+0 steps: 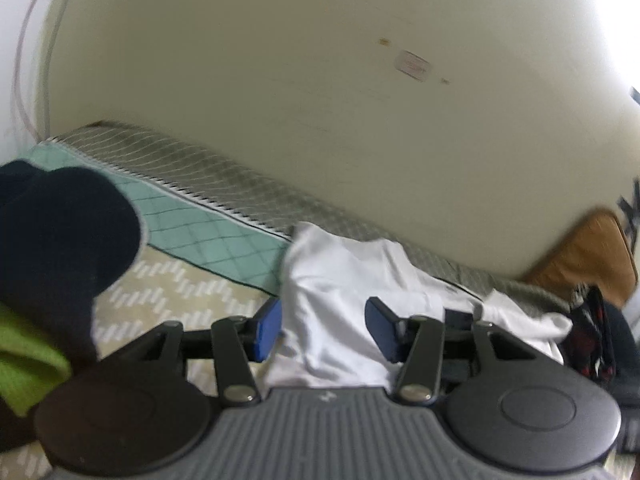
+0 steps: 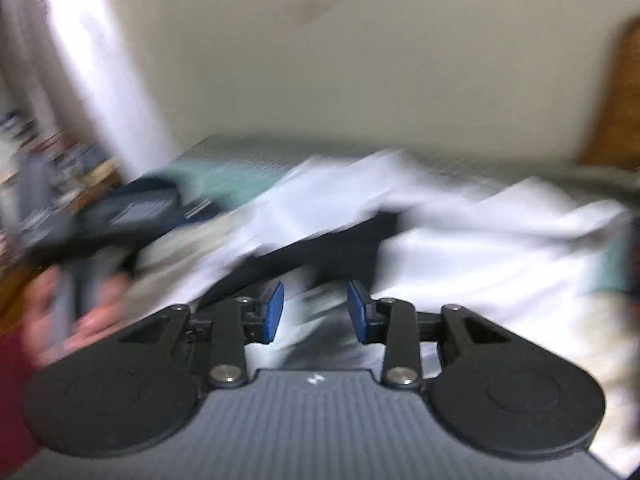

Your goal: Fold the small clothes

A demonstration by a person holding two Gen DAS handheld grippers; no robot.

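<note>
While its blue-padded fingers [image 1: 267, 330] stand spread apart with nothing pinched between them, the left gripper [image 1: 324, 330] hovers over a crumpled white cotton garment [image 1: 340, 300] lying on the bed. The cloth fills the gap between the pads and runs on to the right in a low rumpled ridge, its long axis roughly along the far edge of the bed, beside the wall. Under it lies a beige bedspread with short white dashes [image 1: 160, 296], bordered by a teal quilted panel [image 1: 208, 236] and a grey diamond-patterned mattress edge [image 1: 224, 168] that meets the cream wall [image 1: 320, 60].

The right gripper [image 2: 316, 312] also has its blue pads [image 2: 274, 316] held apart, gripping nothing; white cloth [image 2: 500, 248] spreads just ahead of them, with a dark band across it that the blur leaves unclear. The right wrist view is heavily smeared, so fine folds cannot be told.

Around the work, a dark navy bunched cloth [image 1: 60, 232] over a lime-green fabric [image 1: 28, 356] crowds the left side. A dark garment with red markings [image 1: 592, 340] sits at the white cloth's right end, near a brown wooden board [image 1: 588, 256]. The other handheld gripper [image 2: 132, 212] shows at left of the right wrist view, held in a bare hand [image 2: 80, 312].
</note>
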